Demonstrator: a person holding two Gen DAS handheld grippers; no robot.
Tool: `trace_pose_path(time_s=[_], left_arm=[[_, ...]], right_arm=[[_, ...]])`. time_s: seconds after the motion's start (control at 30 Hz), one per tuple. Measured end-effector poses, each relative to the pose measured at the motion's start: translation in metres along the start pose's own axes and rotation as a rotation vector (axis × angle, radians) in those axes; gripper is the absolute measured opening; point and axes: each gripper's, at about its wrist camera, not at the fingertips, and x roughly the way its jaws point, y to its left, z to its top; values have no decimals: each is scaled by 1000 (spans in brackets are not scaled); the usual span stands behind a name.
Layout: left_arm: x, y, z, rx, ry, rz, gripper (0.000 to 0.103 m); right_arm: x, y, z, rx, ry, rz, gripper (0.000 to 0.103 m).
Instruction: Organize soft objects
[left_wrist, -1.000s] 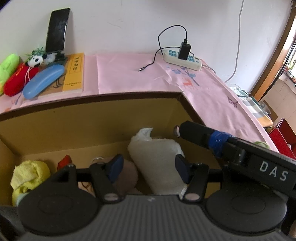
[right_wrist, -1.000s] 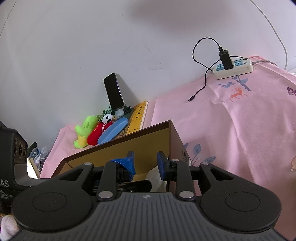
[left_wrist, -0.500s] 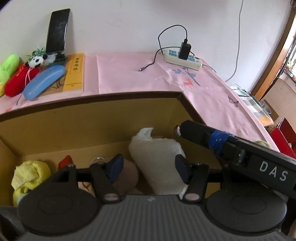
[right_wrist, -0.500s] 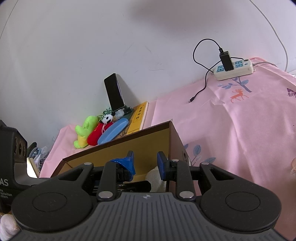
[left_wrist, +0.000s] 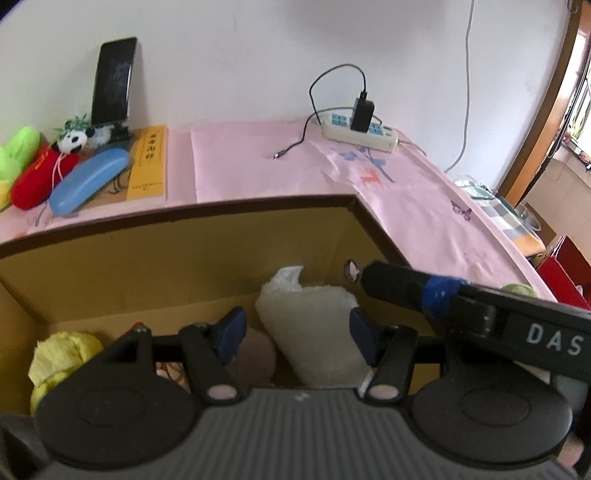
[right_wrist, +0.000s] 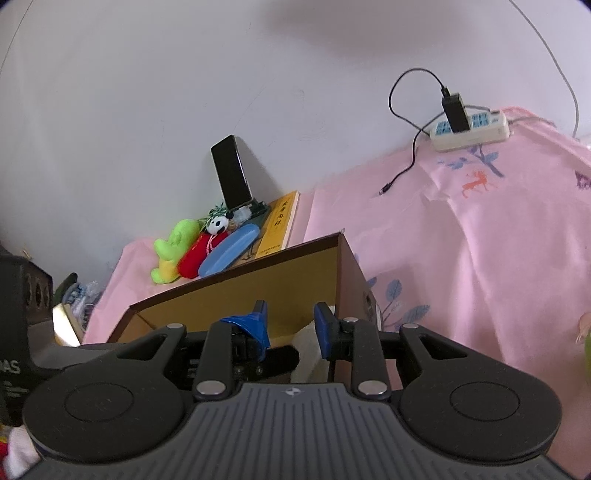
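Both jaw pairs open and empty, the left gripper hangs over a white fluffy bundle lying inside the cardboard box, the right gripper beside it; it looks light and squashy, best pinched mid-body

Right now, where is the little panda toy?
The small black-and-white panda plush sits at the table's far left by the wall, at the foot of the propped-up black phone, touching the red plush in the left wrist view.
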Motion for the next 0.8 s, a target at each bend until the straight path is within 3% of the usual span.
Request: trace_pose_path(time_s=[0.17,0.37,0.5,0.8], left_arm=[[-7,-4,-2,17,-53,44,61],[-22,-24,-3,86,-130,162,61],[-36,-36,0,38,-140,123,61],[-57,-93,-4,55,-175,100,61]], right_arm=[[-15,4,1,-14,-21,-4,11],[-43,-5,3,-32,-63,-5,11],[-63,-18,7,-27,-83,-1,12],[-102,-53,13,-52,-86,-17,12]])
